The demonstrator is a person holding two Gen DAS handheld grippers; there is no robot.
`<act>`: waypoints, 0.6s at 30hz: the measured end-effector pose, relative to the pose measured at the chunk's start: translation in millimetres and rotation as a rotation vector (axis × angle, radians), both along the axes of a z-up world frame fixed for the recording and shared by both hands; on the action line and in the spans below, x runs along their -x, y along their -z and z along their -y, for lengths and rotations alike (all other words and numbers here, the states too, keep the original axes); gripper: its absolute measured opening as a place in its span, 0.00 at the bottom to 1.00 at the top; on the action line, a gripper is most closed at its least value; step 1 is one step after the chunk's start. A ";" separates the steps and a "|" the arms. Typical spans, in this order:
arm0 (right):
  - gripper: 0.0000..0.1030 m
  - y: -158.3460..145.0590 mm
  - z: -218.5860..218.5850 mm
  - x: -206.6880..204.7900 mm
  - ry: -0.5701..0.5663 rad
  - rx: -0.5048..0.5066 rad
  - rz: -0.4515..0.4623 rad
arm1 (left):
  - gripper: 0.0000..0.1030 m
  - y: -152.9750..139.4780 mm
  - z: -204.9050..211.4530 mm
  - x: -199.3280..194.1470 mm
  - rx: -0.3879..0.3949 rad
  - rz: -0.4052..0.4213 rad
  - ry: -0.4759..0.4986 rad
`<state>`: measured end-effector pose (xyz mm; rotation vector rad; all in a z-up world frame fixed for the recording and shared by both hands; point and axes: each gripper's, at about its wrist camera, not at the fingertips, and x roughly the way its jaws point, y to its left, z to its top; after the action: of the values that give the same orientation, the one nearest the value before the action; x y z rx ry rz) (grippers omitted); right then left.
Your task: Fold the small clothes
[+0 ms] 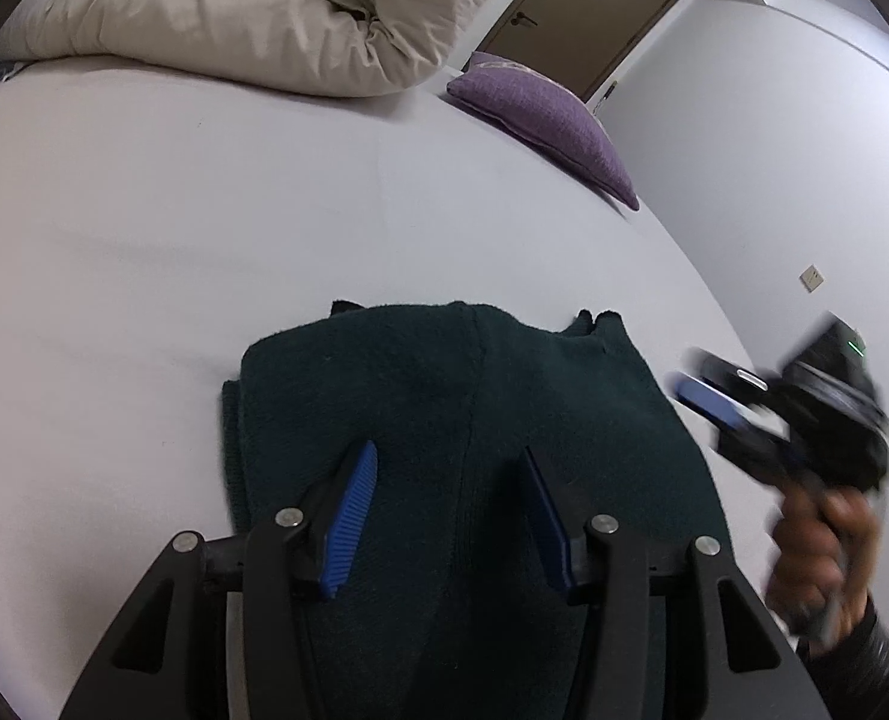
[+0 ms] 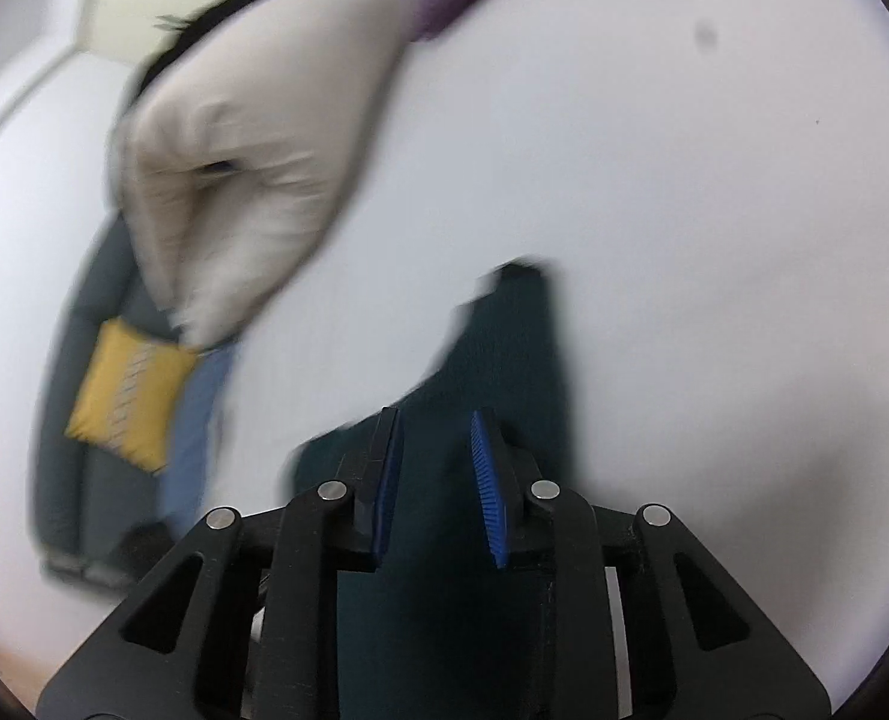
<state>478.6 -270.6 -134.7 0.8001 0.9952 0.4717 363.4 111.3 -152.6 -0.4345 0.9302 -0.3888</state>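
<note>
Lying folded: one dark green garment (image 1: 474,420); two grippers, jaws seemingly parted.

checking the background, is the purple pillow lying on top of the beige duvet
No, in the left wrist view the purple pillow lies on the bed sheet beside the beige duvet.

The dark green garment (image 1: 462,420) is a matt, fuzzy knit lying on the smooth pale bed sheet (image 1: 204,228). The left claw (image 1: 450,516) is matt black plastic with ribbed blue pads (image 1: 351,516) and shiny metal pins (image 1: 289,517).
</note>
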 end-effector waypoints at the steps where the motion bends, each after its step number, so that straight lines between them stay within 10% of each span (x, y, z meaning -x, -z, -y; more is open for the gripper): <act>1: 0.24 -7.8 -2.9 13.1 -0.047 -0.047 0.023 | 0.51 -0.9 -1.1 0.3 0.009 -0.004 -0.005; 7: 0.41 9.1 -47.9 94.2 -0.391 -0.100 -0.014 | 0.53 -16.6 0.5 27.5 -0.024 -0.027 -0.005; 11: 0.33 31.5 -29.9 113.3 -0.367 -0.146 -0.049 | 0.51 -13.4 -6.5 44.7 -0.011 -0.023 -0.011; 16: 0.60 10.9 -37.2 134.1 -0.410 -0.123 0.020 | 0.53 -18.4 -11.4 67.4 -0.014 -0.003 -0.011; 18: 0.56 29.2 -41.6 137.6 -0.425 -0.096 -0.035 | 0.51 -8.2 -17.6 72.0 0.025 -0.008 -0.014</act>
<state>341.0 -229.0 -163.9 0.6824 1.1868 0.8775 291.4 128.9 -144.4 -0.4654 0.9305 -0.3860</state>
